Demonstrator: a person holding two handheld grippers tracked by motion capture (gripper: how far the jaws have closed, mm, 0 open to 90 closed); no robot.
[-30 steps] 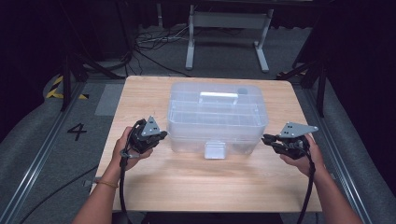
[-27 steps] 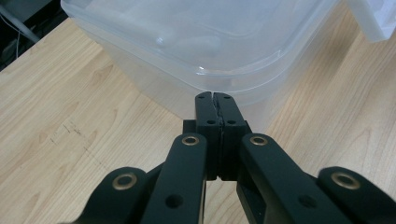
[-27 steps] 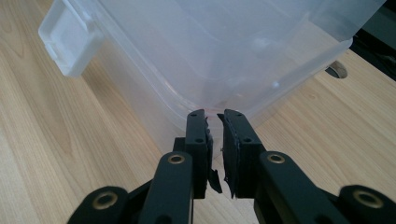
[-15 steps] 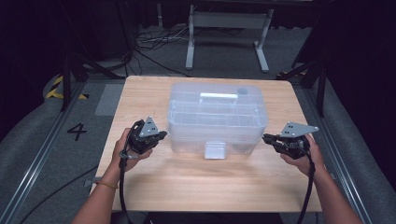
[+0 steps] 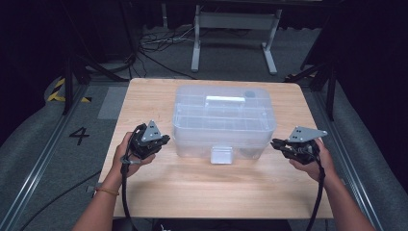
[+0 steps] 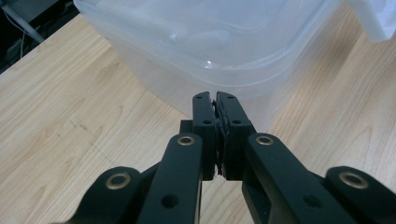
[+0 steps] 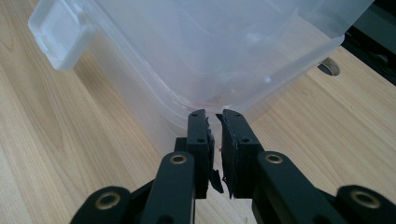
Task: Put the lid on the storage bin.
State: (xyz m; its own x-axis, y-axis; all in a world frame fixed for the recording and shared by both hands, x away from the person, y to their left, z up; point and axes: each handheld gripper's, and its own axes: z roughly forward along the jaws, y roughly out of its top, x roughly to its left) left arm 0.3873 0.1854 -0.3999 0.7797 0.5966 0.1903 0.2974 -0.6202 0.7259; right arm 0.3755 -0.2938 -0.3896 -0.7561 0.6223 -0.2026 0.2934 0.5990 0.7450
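A clear plastic storage box [image 5: 223, 122] with a lid stands on the wooden table [image 5: 202, 187], roughly at the middle of the tabletop. Its white front latch [image 5: 222, 155] faces the person's side, and a white handle [image 5: 225, 99] lies flat in the lid's top.

Left gripper [image 5: 161, 141]: held in the person's left hand [image 5: 126, 156], just beside the box's near left corner, jaws pointing toward the box. In the left gripper view the two black jaws are pressed together with nothing between them, the tips [image 6: 215, 98] close to the rounded corner of the box [image 6: 224, 42] (whether they touch the wall cannot be told).

Right gripper [image 5: 275, 143]: held in the person's right hand [image 5: 315, 161], just beside the box's near right corner, jaws pointing toward the box. In the right gripper view the jaws stand nearly together, with only a thin slit between the tips [image 7: 215, 114] and nothing clamped. The tips sit right under the lid's rim at the box corner [image 7: 219, 60]; the latch [image 7: 58, 35] shows to the upper left of that view.

Both grippers rest low over the table, one on each side of the box. A black cable [image 5: 124, 192] trails from the left gripper toward the near table edge. The floor beside the table carries a painted numeral 4 [image 5: 79, 135].
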